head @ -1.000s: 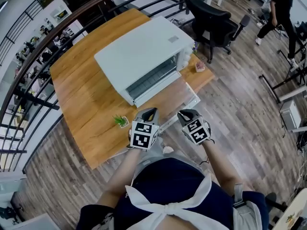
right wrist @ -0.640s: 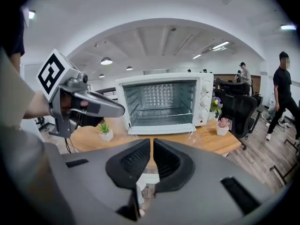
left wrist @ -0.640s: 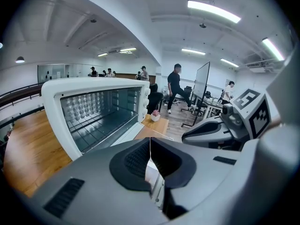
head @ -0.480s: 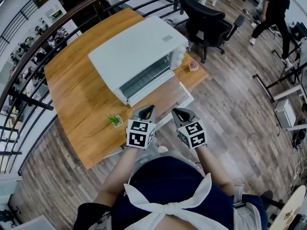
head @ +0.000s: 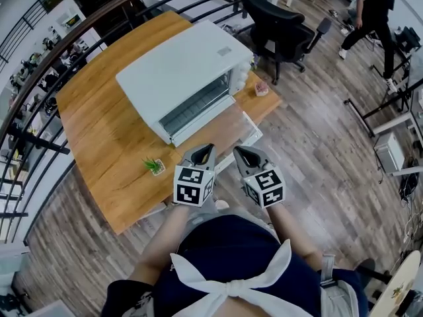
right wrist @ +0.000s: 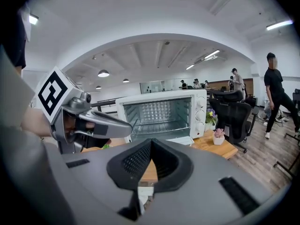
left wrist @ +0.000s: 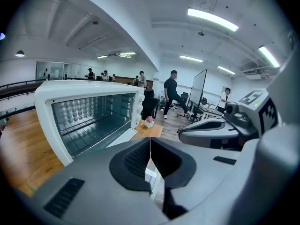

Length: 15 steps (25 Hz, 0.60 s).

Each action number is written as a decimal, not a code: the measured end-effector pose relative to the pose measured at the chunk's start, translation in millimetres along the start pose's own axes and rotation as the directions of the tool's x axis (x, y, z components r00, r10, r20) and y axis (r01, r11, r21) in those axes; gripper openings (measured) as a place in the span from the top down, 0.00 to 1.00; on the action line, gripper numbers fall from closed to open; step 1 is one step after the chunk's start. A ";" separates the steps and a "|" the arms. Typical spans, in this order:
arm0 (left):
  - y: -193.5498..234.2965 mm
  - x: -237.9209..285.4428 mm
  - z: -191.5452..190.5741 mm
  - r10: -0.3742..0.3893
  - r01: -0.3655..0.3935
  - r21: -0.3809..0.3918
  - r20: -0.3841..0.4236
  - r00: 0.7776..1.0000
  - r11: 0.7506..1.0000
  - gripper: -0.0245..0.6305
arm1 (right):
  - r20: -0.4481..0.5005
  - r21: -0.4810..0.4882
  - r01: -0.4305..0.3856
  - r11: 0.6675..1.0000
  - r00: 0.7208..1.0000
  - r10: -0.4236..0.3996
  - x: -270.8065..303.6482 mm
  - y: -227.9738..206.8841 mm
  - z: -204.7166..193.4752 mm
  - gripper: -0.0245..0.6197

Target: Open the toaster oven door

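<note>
toaster oven door (head: 226, 132) hung open flat; my left gripper (head: 209, 149) kept nothing, fingers clenched; my right gripper (head: 238, 150) had just been closing its fingers, empty.

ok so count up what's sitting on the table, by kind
toaster oven: 1
potted plants: 3 (green one, pink one, yellow-flowered one)
total: 4

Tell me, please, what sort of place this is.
Probably an open-plan office or lab: a black office chair, a desk monitor and ceiling strip lights surround the toaster oven on its wooden table.
</note>
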State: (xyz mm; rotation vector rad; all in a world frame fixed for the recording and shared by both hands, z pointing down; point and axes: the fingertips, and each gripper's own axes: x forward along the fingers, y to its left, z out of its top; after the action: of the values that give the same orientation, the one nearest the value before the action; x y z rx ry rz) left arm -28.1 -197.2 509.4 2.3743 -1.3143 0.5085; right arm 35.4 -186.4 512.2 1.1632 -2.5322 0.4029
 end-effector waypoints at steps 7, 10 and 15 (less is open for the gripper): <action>-2.7 0.2 -2.3 -0.010 0.010 0.001 -0.003 1.000 1.000 0.93 | 0.034 0.015 0.010 1.000 0.999 -0.010 -5.7 -1.5 6.9 0.96; -2.6 -1.2 -0.2 -0.012 0.012 0.003 0.001 1.000 1.000 0.93 | 0.040 0.009 0.019 1.000 0.999 -0.019 -5.7 -2.9 7.4 0.96; -3.3 -2.2 0.0 -0.015 0.015 0.006 0.002 1.000 1.000 0.93 | 0.032 0.009 0.018 1.000 0.999 -0.018 -3.7 -0.8 6.0 0.96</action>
State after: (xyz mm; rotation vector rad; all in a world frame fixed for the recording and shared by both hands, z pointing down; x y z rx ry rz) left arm -26.3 -194.0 507.8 2.3881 -1.2966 0.5058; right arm 37.2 -186.7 505.4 1.2041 -2.5477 0.3942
